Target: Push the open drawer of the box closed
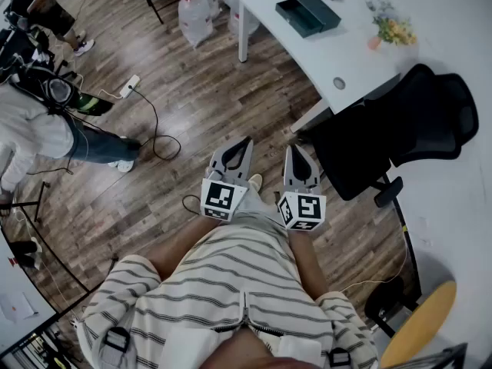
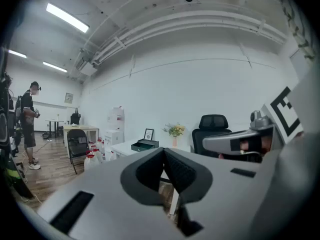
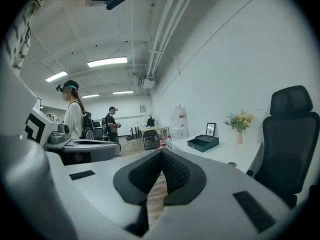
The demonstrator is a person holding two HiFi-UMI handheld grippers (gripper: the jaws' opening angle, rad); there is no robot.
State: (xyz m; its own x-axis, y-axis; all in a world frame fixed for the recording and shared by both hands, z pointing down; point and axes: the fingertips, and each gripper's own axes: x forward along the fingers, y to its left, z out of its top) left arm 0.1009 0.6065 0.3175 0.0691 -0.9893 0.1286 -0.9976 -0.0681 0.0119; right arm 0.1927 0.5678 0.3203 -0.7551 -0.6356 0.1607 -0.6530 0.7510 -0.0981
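Spanning the upper right, one white worktop point(image 1: 430, 60) carries one dark green box point(image 1: 319, 10) near its left corner, its drawer point(image 1: 290, 14) drawn out. One black office chair point(image 1: 407, 125) stands at the worktop's near edge. Two grippers, left gripper point(image 1: 246, 141) and right gripper point(image 1: 293, 150), hover over the wooden floor point(image 1: 192, 91), well apart from the box, jaws together on nothing.

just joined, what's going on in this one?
A person stands holding two claws. The left claw and the right claw are both shut and empty, side by side over the wood floor. The green box sits on the white desk ahead, its drawer open, nothing touching it.
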